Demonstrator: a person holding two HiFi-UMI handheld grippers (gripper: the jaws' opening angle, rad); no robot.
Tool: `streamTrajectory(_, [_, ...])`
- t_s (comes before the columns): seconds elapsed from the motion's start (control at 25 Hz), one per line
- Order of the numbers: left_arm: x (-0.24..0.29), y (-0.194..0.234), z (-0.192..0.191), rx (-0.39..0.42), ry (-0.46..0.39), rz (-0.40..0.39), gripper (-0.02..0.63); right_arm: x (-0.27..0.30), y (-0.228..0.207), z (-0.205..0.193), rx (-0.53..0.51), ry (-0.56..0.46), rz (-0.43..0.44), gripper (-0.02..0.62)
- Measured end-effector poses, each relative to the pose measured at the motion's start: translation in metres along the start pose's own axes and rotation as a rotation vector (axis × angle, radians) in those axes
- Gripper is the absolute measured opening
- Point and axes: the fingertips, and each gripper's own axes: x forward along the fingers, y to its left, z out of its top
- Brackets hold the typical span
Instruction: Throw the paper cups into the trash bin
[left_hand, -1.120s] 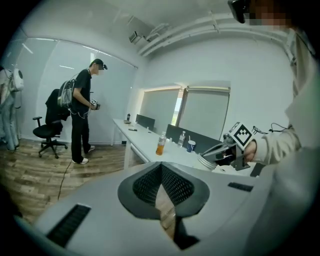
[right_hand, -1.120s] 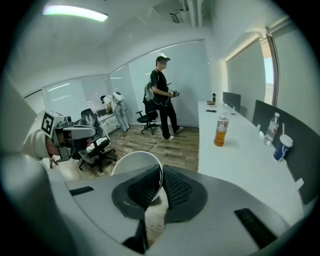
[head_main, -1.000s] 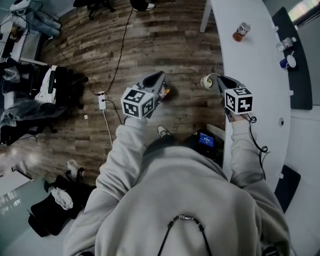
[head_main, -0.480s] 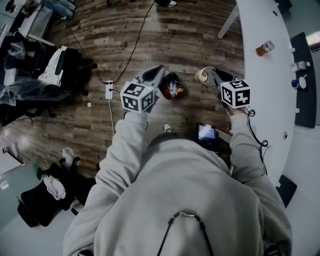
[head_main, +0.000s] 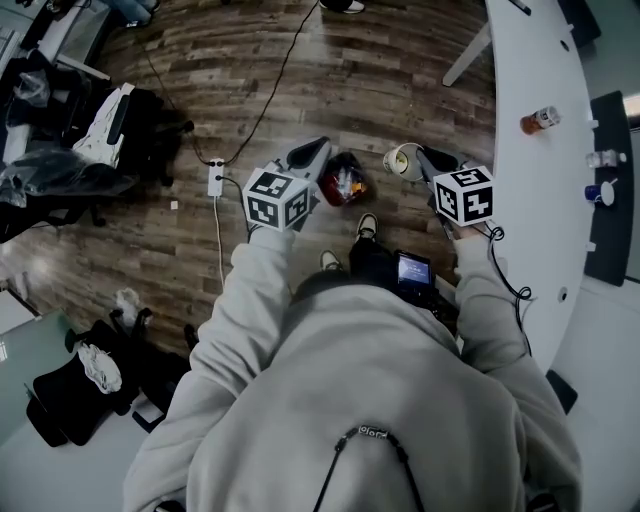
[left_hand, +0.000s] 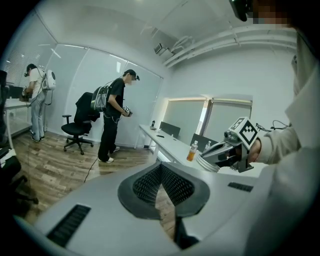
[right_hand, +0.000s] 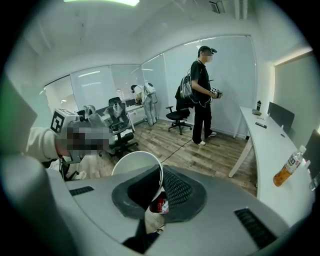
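Closed in on small dark trash bin (head_main: 343, 180); right gripper (head_main: 420, 160) pinches white paper cup (head_main: 403, 161) just beside it, left gripper (head_main: 318, 150) closed, empty. Next: swing over bin, release.

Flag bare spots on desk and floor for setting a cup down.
Free: the white desk between the bottle and the person's right sleeve; the wood floor beyond the trash bin, from the power strip to the desk leg. Crowded: chairs and bags at left.
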Motion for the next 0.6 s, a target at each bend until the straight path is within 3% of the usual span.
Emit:
streamTrajectory(0.4, [0.078, 0.029, 0.024, -0.028, 0.018, 0.073, 0.003, 0.055, -0.064, 0.025, -0.015, 0.020, 0.105, 0.040])
streamTrajectory(0.6, [0.084, 0.049, 0.009, -0.057, 0.046, 0.116, 0.003, 0.086, -0.067, 0.027, -0.016, 0.050, 0.150, 0.040])
